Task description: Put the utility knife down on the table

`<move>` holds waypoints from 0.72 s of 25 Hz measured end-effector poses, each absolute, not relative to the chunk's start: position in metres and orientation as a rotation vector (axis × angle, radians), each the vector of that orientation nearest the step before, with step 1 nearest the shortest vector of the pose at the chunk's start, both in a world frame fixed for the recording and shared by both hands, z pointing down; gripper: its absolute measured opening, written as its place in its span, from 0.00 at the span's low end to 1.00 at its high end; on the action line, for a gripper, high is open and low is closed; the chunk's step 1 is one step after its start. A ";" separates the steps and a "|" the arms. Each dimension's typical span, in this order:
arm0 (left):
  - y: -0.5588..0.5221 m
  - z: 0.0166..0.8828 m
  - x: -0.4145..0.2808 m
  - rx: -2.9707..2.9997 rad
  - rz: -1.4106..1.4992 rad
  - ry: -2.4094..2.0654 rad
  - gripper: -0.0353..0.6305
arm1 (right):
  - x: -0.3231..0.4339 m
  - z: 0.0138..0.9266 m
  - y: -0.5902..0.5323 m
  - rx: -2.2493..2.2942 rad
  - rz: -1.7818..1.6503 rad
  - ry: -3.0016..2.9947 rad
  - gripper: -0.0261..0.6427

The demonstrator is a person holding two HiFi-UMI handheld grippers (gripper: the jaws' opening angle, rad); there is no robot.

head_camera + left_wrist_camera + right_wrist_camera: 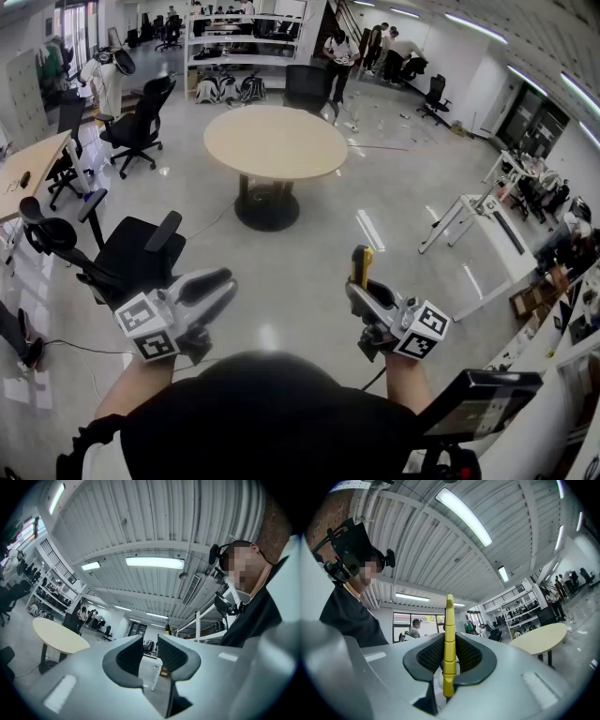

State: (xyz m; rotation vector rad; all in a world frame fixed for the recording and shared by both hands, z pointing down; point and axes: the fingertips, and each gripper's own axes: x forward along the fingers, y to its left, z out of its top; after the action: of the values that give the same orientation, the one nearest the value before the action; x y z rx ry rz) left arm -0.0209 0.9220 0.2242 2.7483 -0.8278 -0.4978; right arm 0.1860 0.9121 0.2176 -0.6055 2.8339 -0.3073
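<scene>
Utility knife [449, 639]: yellow, upright, pinched between the jaws of the right gripper [367, 295], held aloft at 5 o'clock. Left gripper [150, 654]: jaws slightly parted, nothing between. Round table [275, 141]: 12 o'clock, well apart from the knife, so the put-down is judged wholly outstanding.

I read no words, brands, numbers or signs in any view. The only print is the black-and-white square markers on the cube [148, 328] of the left gripper [217, 283] and the cube [422, 330] of the right gripper [362, 287]; they bear no letters.
</scene>
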 end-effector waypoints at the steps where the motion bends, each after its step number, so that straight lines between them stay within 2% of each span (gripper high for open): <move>1: 0.921 0.225 -0.022 2.749 -0.497 -0.826 0.20 | 0.185 0.219 0.911 -0.606 -0.306 2.834 0.15; 18: 0.907 0.229 0.000 2.744 -0.493 -0.789 0.20 | 0.207 0.220 0.902 -0.629 -0.320 2.827 0.15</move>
State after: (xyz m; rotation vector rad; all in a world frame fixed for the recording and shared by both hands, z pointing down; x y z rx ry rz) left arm 0.0000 0.9075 0.2289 2.7437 -0.7890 -0.4931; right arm 0.2069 0.9019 0.2201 -0.6289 2.8269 -0.3199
